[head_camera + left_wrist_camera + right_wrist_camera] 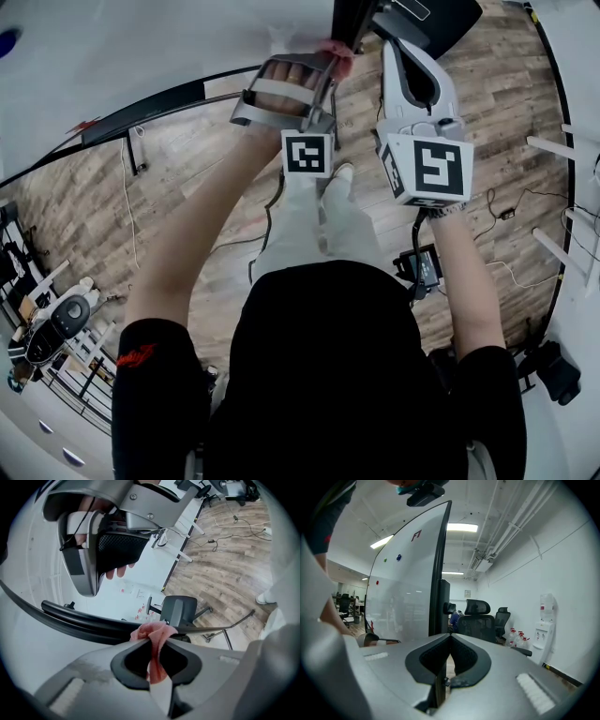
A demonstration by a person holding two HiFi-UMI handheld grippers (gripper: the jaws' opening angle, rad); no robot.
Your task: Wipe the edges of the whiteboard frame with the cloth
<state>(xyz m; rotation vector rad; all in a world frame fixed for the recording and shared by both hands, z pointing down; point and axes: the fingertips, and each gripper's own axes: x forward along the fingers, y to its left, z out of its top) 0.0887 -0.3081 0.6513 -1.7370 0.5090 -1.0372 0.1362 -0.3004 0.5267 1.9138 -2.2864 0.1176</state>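
Pinching crumpled pink cloth, left gripper meets the black frame; right gripper closed.

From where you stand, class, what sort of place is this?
Most likely an office or meeting room. There is a large whiteboard, black swivel office chairs stand behind it, and a water dispenser stands against the white wall.

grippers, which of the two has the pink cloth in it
The left gripper: its jaws are clamped on the pink cloth at the dark whiteboard frame. The right gripper has its jaws together, nothing between them.
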